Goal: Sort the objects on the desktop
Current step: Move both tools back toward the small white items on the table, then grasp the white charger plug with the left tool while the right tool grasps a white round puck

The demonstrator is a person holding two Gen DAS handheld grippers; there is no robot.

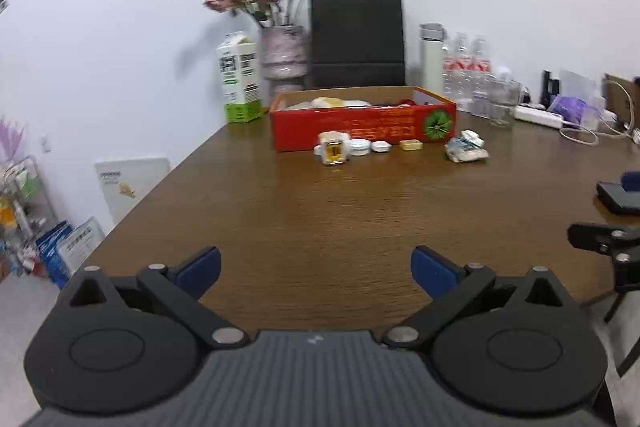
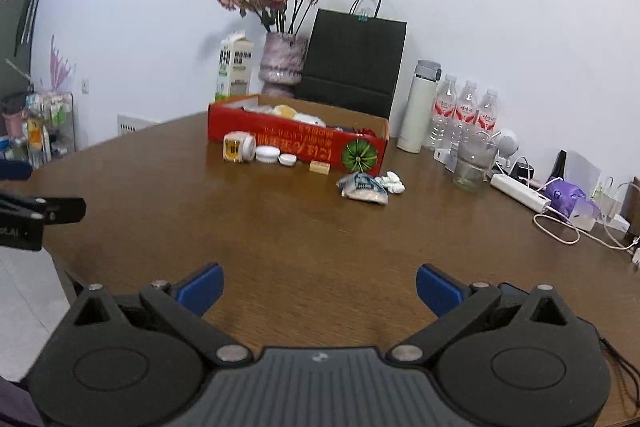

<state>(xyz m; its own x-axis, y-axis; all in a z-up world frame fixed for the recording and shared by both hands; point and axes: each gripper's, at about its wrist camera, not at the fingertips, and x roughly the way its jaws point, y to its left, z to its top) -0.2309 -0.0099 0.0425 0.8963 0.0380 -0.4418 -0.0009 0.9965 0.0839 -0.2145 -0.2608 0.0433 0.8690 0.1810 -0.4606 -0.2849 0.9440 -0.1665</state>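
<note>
A red cardboard box [image 1: 362, 129] [image 2: 296, 143] stands at the far middle of the brown table and holds several items. In front of it lie a small yellow-and-white jar [image 1: 333, 149] [image 2: 237, 147], two white lids [image 1: 359, 147] [image 2: 267, 153], a tan block [image 1: 411, 145] [image 2: 319, 167], and a crumpled packet with white cloth [image 1: 466, 148] [image 2: 366, 188]. My left gripper [image 1: 316, 267] is open and empty near the table's front edge, far from the items. My right gripper [image 2: 320, 287] is open and empty over the near table.
A milk carton [image 1: 240, 83], flower vase [image 1: 285, 53], black paper bag [image 1: 357, 39], white flask [image 2: 420, 107], water bottles [image 2: 466, 111], a glass [image 2: 474, 163] and a power strip with cables [image 2: 520, 193] line the back. A cluttered rack [image 1: 20, 211] stands left of the table.
</note>
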